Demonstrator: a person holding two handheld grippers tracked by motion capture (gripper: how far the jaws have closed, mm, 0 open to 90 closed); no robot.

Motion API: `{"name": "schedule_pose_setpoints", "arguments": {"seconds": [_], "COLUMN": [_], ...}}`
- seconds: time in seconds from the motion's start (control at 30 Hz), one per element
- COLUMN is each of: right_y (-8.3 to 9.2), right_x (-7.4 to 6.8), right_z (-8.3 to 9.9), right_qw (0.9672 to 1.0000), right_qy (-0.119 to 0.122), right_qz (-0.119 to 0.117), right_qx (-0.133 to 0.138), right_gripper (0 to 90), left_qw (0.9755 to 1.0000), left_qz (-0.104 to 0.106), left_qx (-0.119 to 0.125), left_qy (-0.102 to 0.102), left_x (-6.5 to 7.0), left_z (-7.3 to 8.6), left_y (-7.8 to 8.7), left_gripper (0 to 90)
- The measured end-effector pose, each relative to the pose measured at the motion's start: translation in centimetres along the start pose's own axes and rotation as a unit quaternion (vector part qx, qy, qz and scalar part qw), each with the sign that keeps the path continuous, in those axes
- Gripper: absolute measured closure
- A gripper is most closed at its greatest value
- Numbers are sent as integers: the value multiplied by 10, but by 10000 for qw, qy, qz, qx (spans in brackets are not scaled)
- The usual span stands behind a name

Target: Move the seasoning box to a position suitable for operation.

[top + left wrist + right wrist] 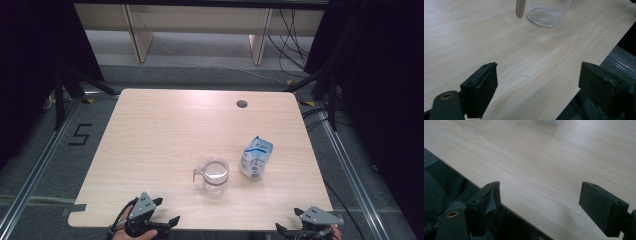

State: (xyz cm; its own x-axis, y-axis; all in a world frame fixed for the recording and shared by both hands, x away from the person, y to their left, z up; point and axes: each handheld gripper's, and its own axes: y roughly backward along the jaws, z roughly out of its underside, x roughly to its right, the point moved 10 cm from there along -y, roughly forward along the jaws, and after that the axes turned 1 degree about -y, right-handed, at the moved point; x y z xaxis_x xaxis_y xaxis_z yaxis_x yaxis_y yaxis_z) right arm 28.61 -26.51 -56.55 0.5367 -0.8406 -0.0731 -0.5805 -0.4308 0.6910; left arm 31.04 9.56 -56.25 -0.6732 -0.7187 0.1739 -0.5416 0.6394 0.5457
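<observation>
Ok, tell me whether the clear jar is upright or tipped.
Upright: the clear jar stands on its base on the table, round mouth facing up.

Left gripper view: jug [545, 13] cut by the top edge, only the base and the lower end of its handle in frame. Right gripper view: bag [551, 122] clipped at the top edge, just a pale blurred sliver. High view: print on the bag [255, 157] too small to read; jug [215, 175] contents can't be told through the clear wall. Left gripper [159, 220] and right gripper [295, 229] cut by the bottom edge, hands mostly out of frame.
</observation>
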Motion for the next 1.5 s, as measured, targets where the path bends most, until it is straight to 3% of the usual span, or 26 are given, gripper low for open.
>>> {"name": "schedule_pose_setpoints", "arguments": {"seconds": [0.17, 0.27, 0.4, 0.47, 0.5, 0.6, 0.63, 0.87, 0.9, 0.93, 1.0, 1.03, 1.17, 1.23, 1.3, 1.4, 1.43, 1.5], "right_y": [0, 1, 1, 0, 1, 1, 1, 2, 2, 2, 0, 0, 0, 0, 0, 0, 0, 0], "right_x": [2, -2, -2, 0, -2, 1, 2, -1, -1, -1, 0, 1, -1, -1, 1, -2, 1, 0], "right_z": [-1, -1, -1, -1, 0, -2, -1, -1, -1, -1, -2, -3, -3, -3, -4, -2, -3, -4], "right_qw": [10000, 9999, 10000, 10000, 9999, 10000, 10000, 10000, 10000, 10000, 10000, 9998, 9999, 9999, 9998, 10000, 9998, 9997], "right_qy": [55, -117, -94, 32, -128, 32, 37, -59, -59, -59, 47, 183, 102, 105, 164, 2, 187, 226], "right_qz": [40, 13, 30, 5, 37, 20, 37, 37, 25, 25, -4, 8, -30, -20, 19, 34, 72, 33], "right_qx": [34, 21, 14, 28, -8, 28, 24, 0, -1, -1, 64, 94, 74, 71, 107, 57, 79, 93], "right_gripper": [185, 186, 188, 188, 188, 188, 188, 192, 193, 193, 195, 196, 202, 203, 203, 203, 207, 210], "left_qw": [9999, 9999, 9999, 9997, 9995, 9994, 9983, 9980, 9970, 9970, 9972, 9965, 9964, 9964, 9956, 9949, 9947, 9943], "left_qz": [-10, -19, -16, 6, 74, 89, 93, 160, 185, 185, 136, 156, 170, 166, 171, 164, 102, 81], "left_qx": [0, -4, 72, 37, 119, 145, 91, 258, 298, 298, 350, 380, 418, 432, 399, 340, 338, 287], "left_qy": [-104, -154, -155, -255, -291, -317, -571, -548, -688, -688, -645, -729, -721, -713, -834, -935, -961, -1022], "left_x": [2, 2, 2, 3, 5, 6, 2, -3, -6, -6, -13, -15, -21, -22, -24, -26, -28, -29], "left_z": [-1, -2, -6, -7, -11, -14, -18, -37, -43, -43, -49, -53, -60, -63, -66, -66, -66, -66], "left_y": [-2, -3, -5, -7, -9, -11, -13, -27, -30, -30, -33, -34, -40, -42, -49, -54, -59, -61], "left_gripper": [153, 156, 161, 153, 153, 153, 153, 197, 201, 214, 231, 233, 245, 247, 298, 331, 347, 379]}}
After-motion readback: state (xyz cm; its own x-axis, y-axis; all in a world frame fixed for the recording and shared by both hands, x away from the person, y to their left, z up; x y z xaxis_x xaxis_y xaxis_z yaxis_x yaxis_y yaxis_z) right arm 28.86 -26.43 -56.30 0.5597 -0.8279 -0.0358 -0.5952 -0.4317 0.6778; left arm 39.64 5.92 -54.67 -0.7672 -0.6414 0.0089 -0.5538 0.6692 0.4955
